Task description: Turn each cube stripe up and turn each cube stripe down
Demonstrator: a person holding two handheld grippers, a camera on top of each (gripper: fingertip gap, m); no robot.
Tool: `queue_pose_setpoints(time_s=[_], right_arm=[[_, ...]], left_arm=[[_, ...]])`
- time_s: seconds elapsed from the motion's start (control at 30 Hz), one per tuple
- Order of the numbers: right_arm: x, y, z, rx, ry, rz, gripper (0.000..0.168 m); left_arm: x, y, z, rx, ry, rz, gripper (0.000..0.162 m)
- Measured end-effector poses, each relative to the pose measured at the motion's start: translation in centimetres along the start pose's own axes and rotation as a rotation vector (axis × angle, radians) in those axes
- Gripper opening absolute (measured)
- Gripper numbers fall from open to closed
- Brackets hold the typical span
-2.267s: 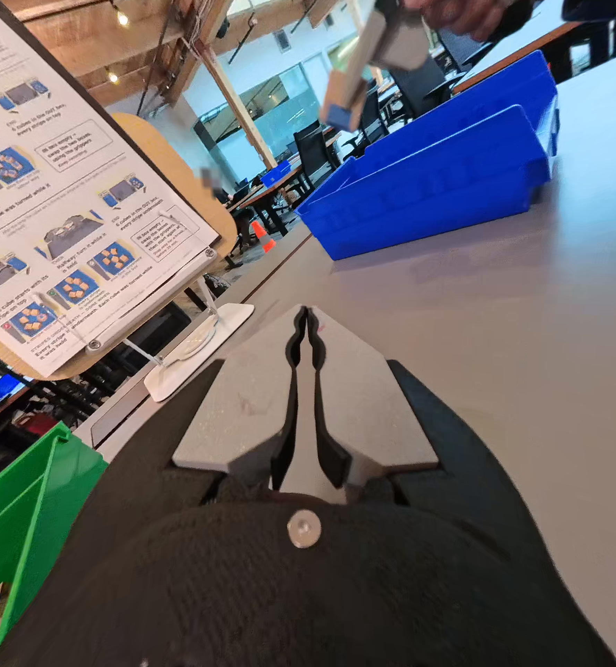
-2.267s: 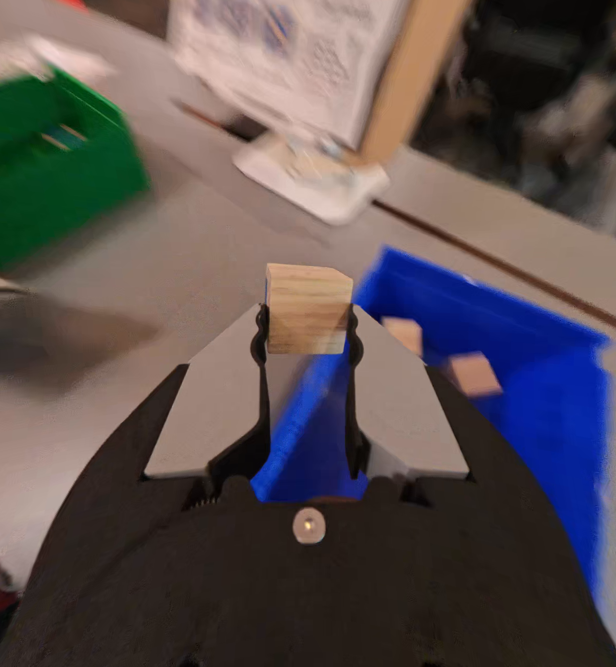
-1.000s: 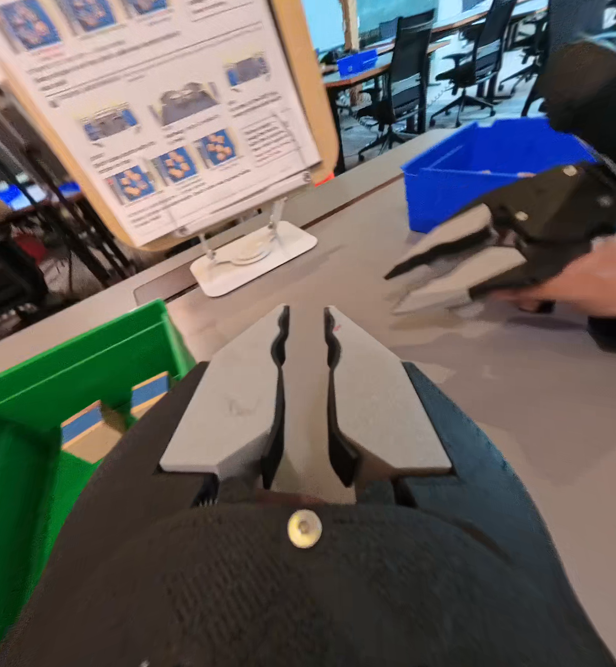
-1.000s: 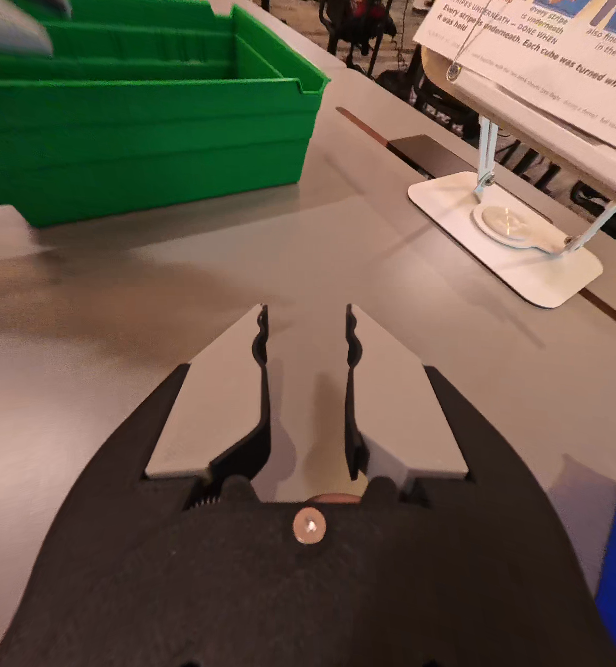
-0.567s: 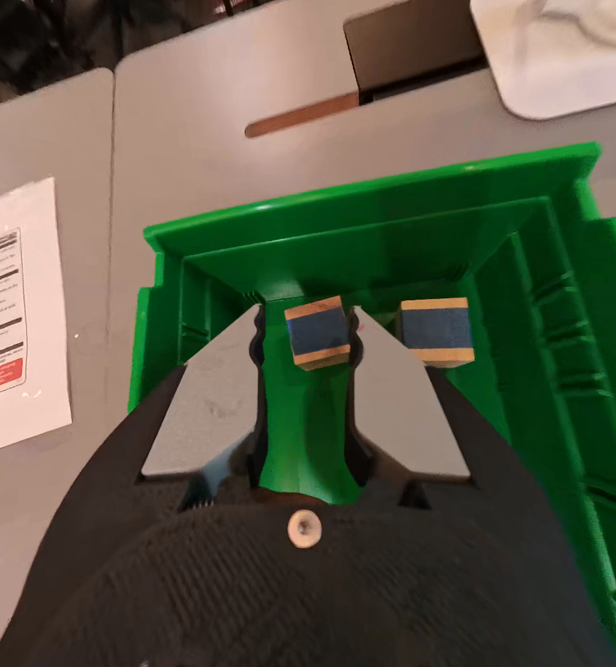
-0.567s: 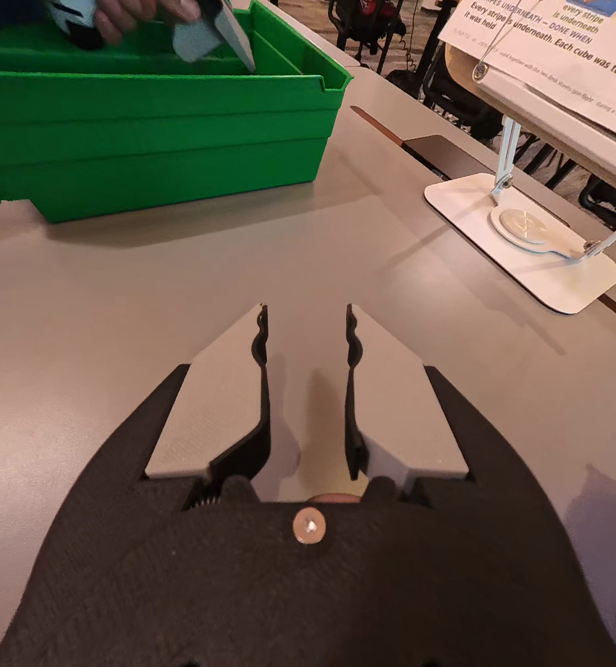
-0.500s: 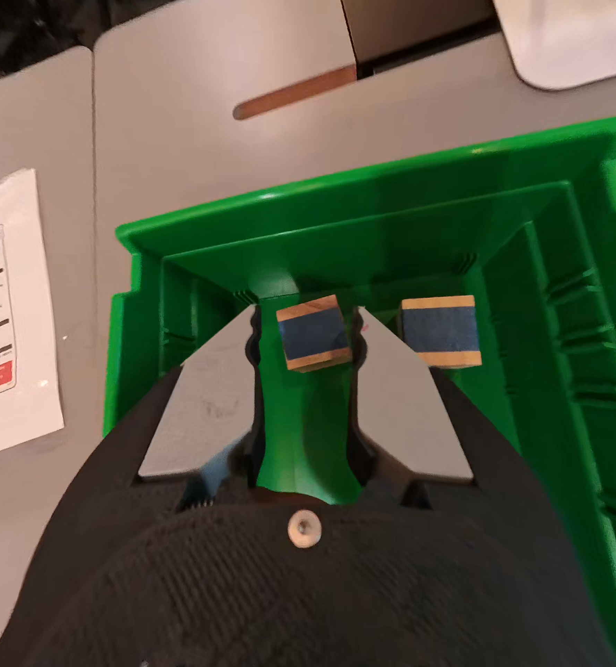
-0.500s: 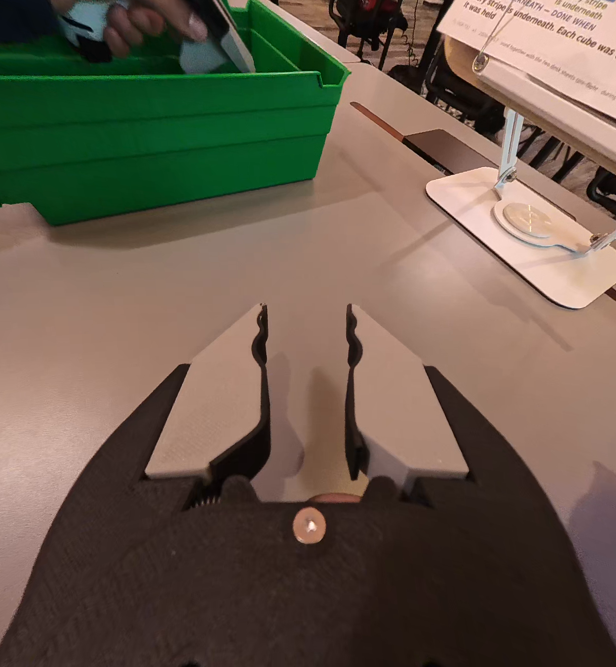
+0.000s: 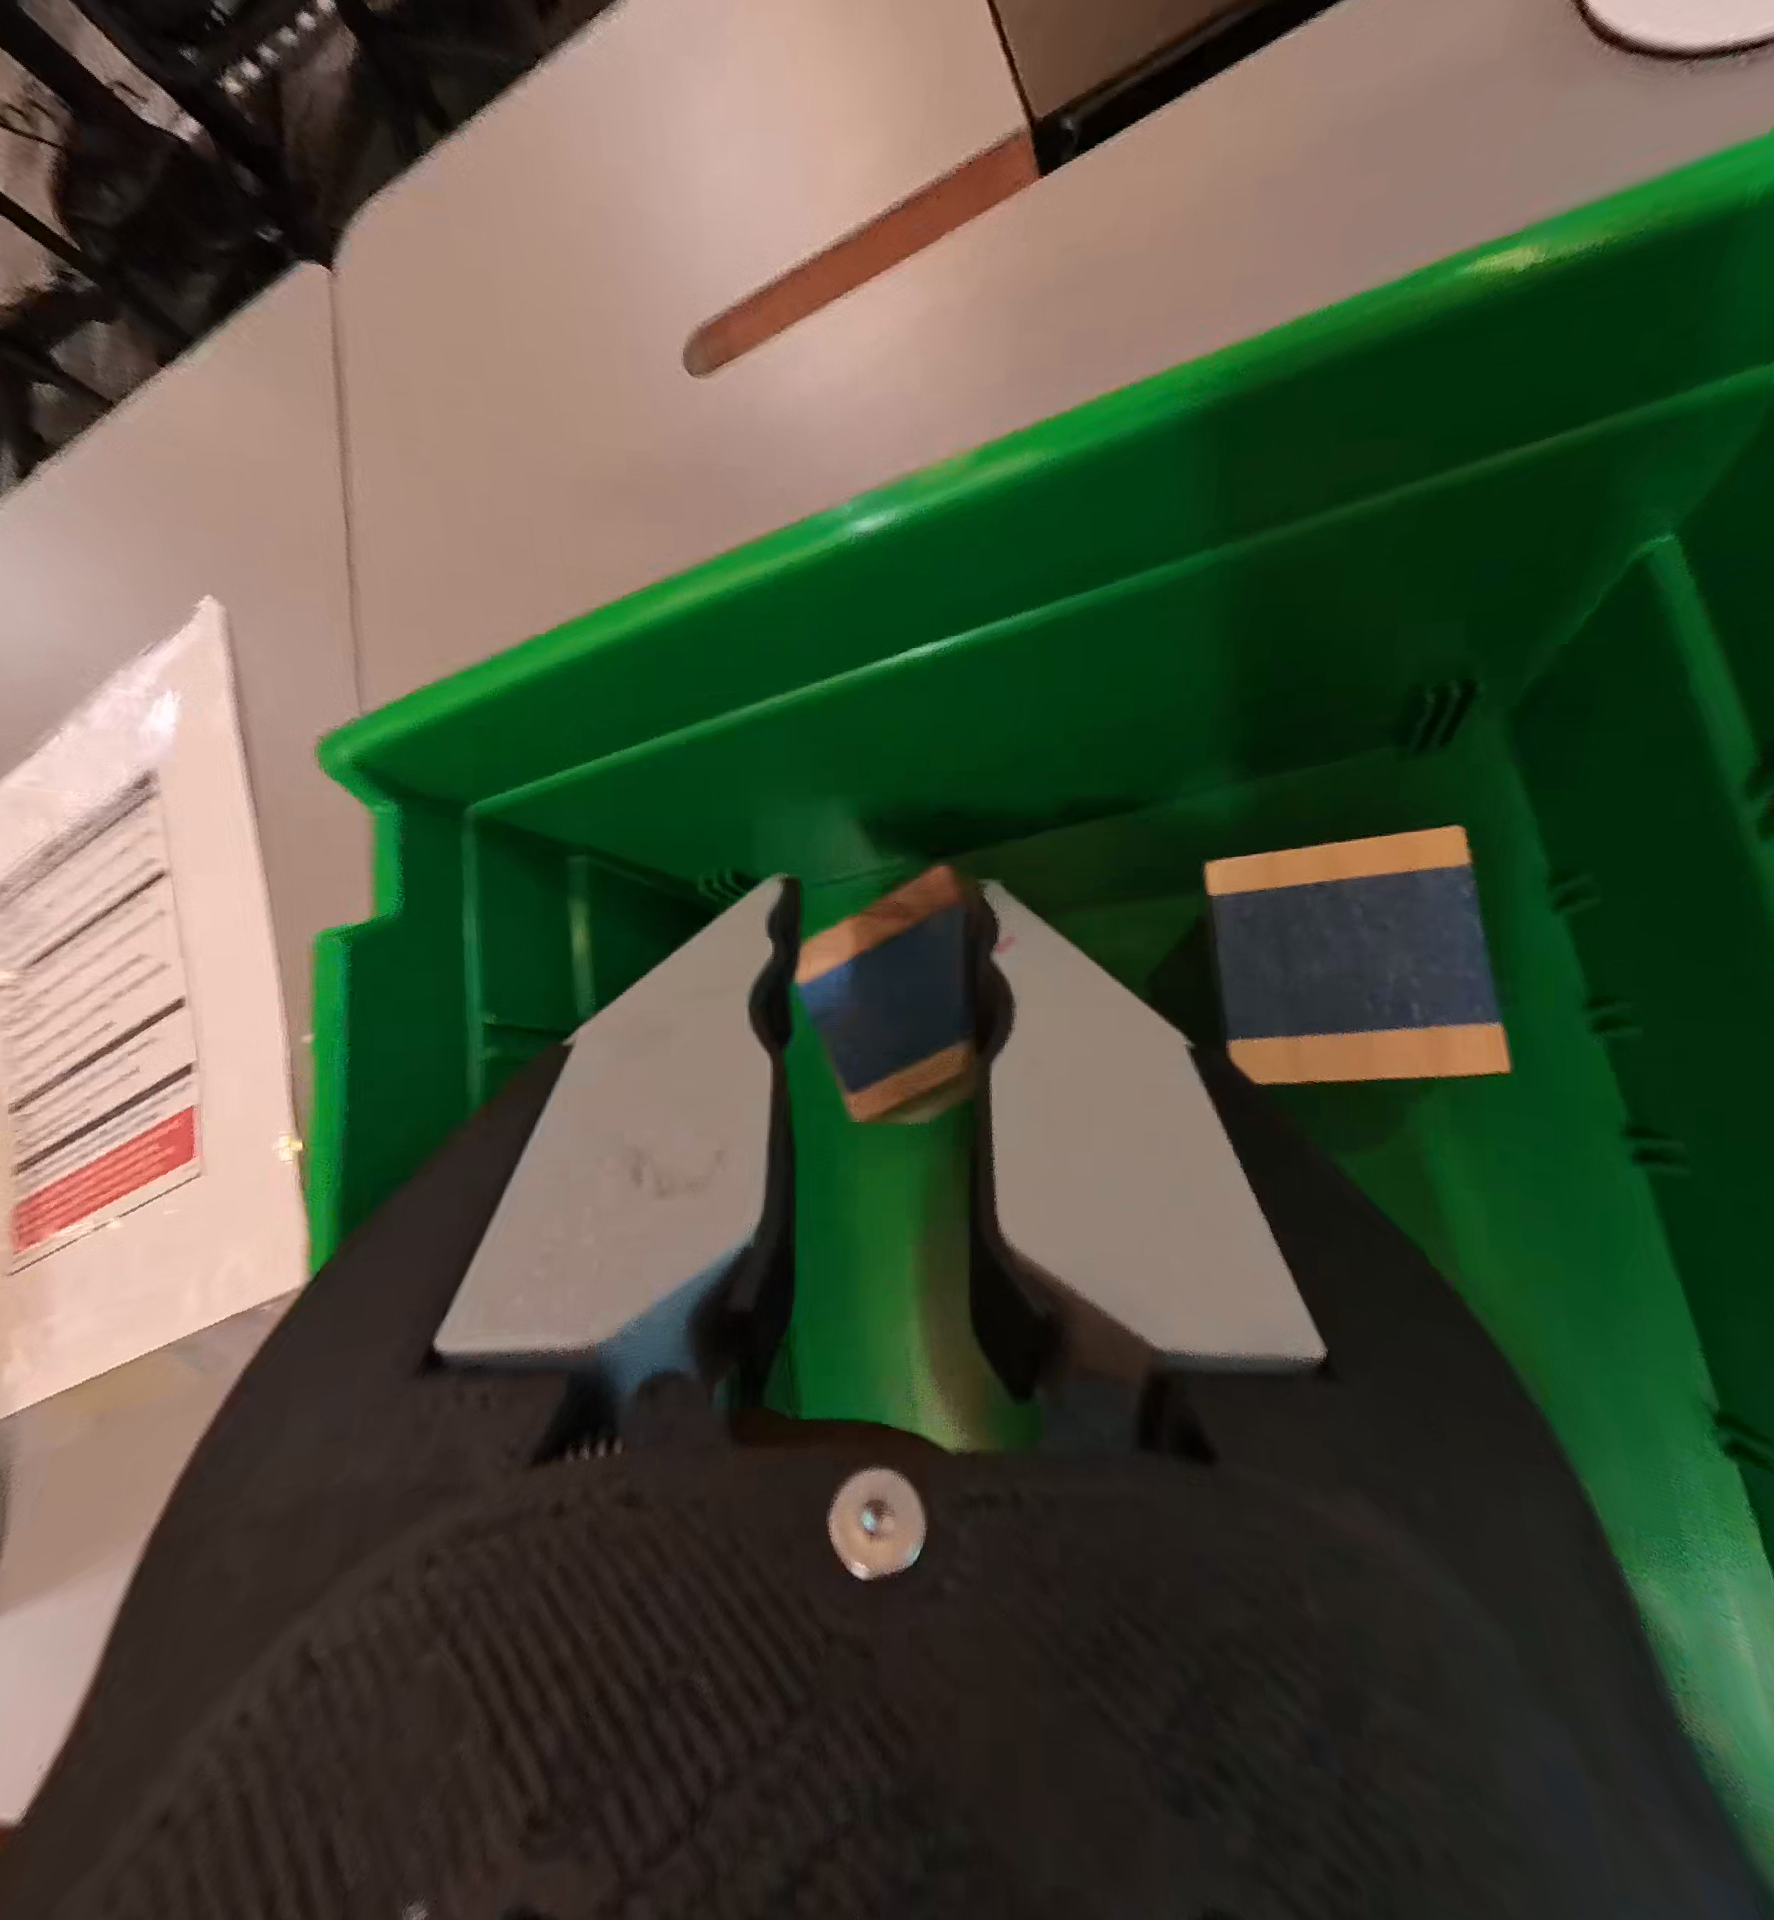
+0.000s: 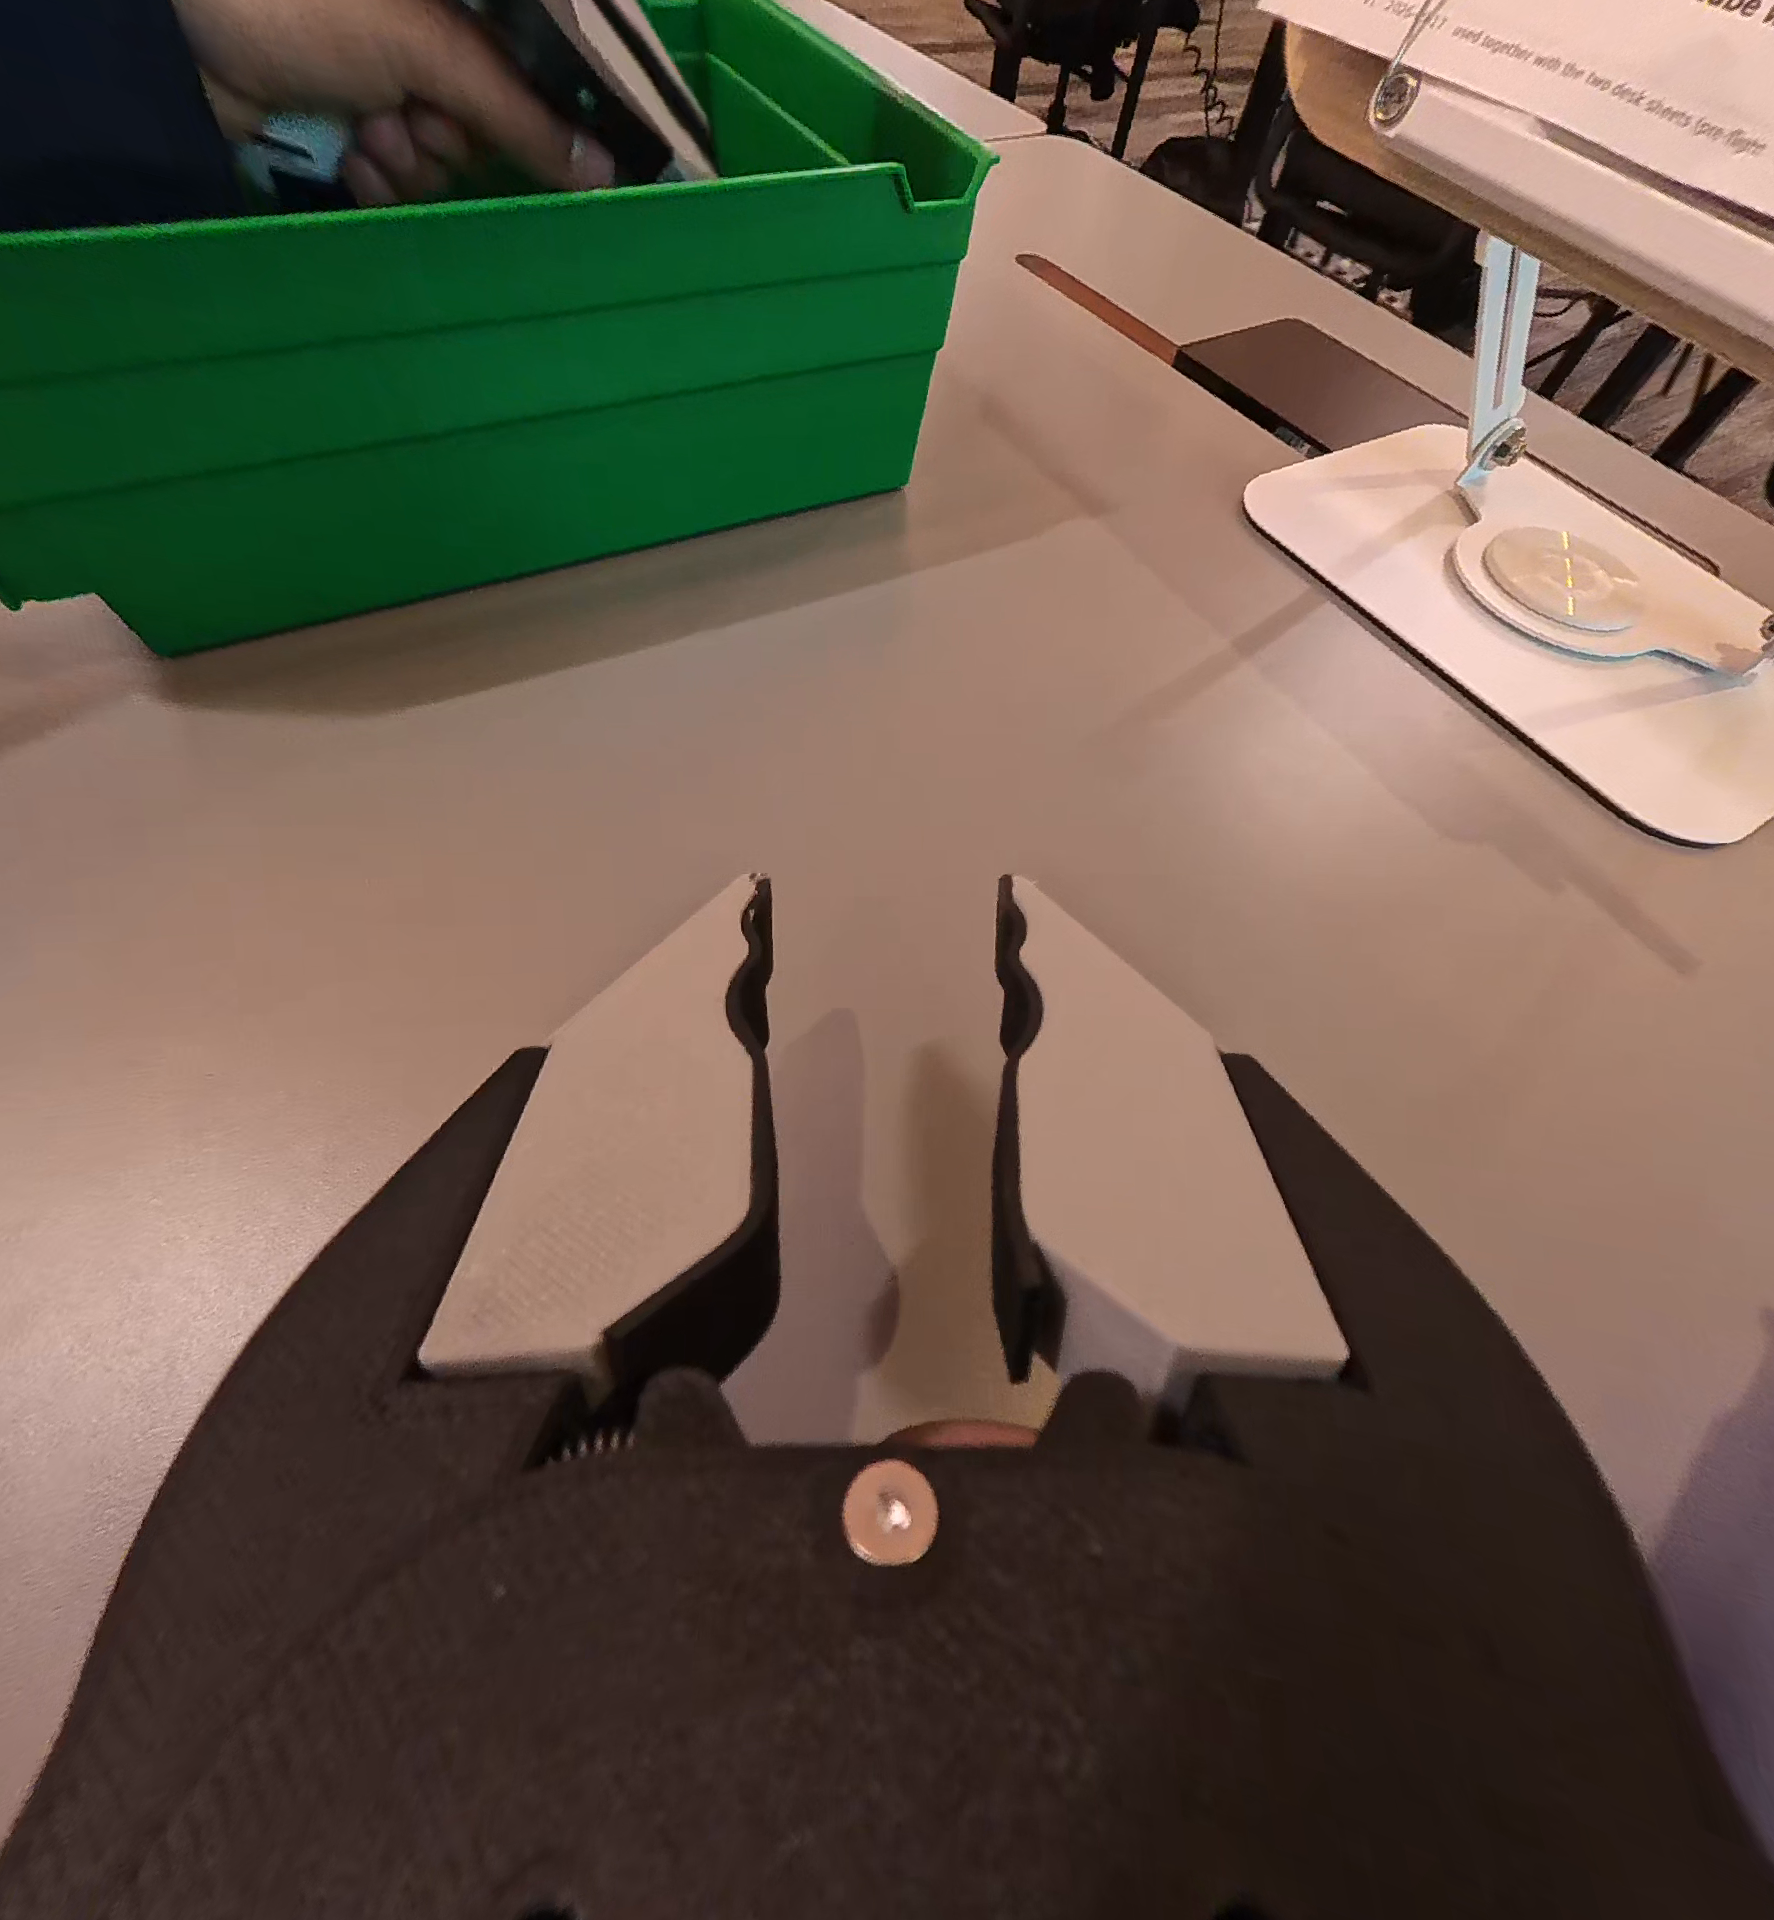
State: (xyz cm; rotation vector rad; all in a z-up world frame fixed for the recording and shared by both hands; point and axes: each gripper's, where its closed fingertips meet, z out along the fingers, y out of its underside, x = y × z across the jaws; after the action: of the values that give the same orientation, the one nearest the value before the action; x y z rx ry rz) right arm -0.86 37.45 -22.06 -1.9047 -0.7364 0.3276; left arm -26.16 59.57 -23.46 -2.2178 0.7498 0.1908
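In the left wrist view, my left gripper [image 9: 881, 904] reaches into the green bin [image 9: 1070, 727] and is shut on a wooden cube with a blue stripe [image 9: 888, 1013]. This cube sits tilted between the fingertips, close to the bin's far wall. A second striped cube [image 9: 1356, 956] lies to its right on the bin floor with its stripe facing the camera. My right gripper [image 10: 883, 894] is open and empty, low over the bare grey table. The right wrist view shows the bin [image 10: 447, 416] from outside, with a hand [image 10: 395, 94] holding the left gripper inside it.
A white stand base [image 10: 1485, 644] holding an instruction board sits at the right on the table. A laminated sheet [image 9: 104, 987] lies left of the bin. A brown slot [image 9: 862, 260] and a seam cross the tabletop beyond the bin.
My left gripper swung from over the table into the green bin, straddled the left cube, then closed on it and tilted it. My right gripper stayed open and shifted only slightly.
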Motion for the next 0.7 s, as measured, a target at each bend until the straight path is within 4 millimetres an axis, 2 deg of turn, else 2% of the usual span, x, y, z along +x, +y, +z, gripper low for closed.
queue_pose_setpoints(time_s=[0.1, 0.2, 0.27, 0.3, 0.43, 0.5, 0.57, 0.7], right_arm=[[-0.3, 0.2, 0.2, -0.011, -0.002, -0.015, 0.04], [-0.5, 0.2, 0.3, -0.015, -0.008, -0.019, 0.04], [-0.5, 0.3, 0.4, -0.016, -0.007, -0.024, 0.04], [-0.5, 0.3, 0.3, -0.015, -0.006, -0.025, 0.04], [-0.3, 0.2, 0.2, -0.008, -0.008, -0.014, 0.04], [-0.3, 0.2, 0.2, -0.007, -0.011, -0.008, 0.04], [-0.4, 0.2, 0.3, -0.009, -0.014, -0.009, 0.04], [-0.6, 0.3, 0.3, -0.014, -0.015, -0.024, 0.04]], left_arm=[[-0.8, -0.6, -0.7, 0.015, -0.022, -0.017, 0.034], [-1.3, 0.4, -0.4, -0.058, 0.001, -0.088, 0.053], [-1.5, 0.5, 0.0, -0.059, 0.017, -0.147, 0.051], [-1.5, 0.5, 0.1, -0.056, 0.033, -0.184, 0.05], [-0.5, 1.6, 1.2, -0.116, 0.078, -0.235, 0.063], [-0.2, 1.8, 1.5, -0.12, 0.078, -0.23, 0.062], [0.1, 1.7, 1.7, -0.108, 0.094, -0.228, 0.05], [0.1, 1.6, 1.8, -0.099, 0.08, -0.188, 0.048]])
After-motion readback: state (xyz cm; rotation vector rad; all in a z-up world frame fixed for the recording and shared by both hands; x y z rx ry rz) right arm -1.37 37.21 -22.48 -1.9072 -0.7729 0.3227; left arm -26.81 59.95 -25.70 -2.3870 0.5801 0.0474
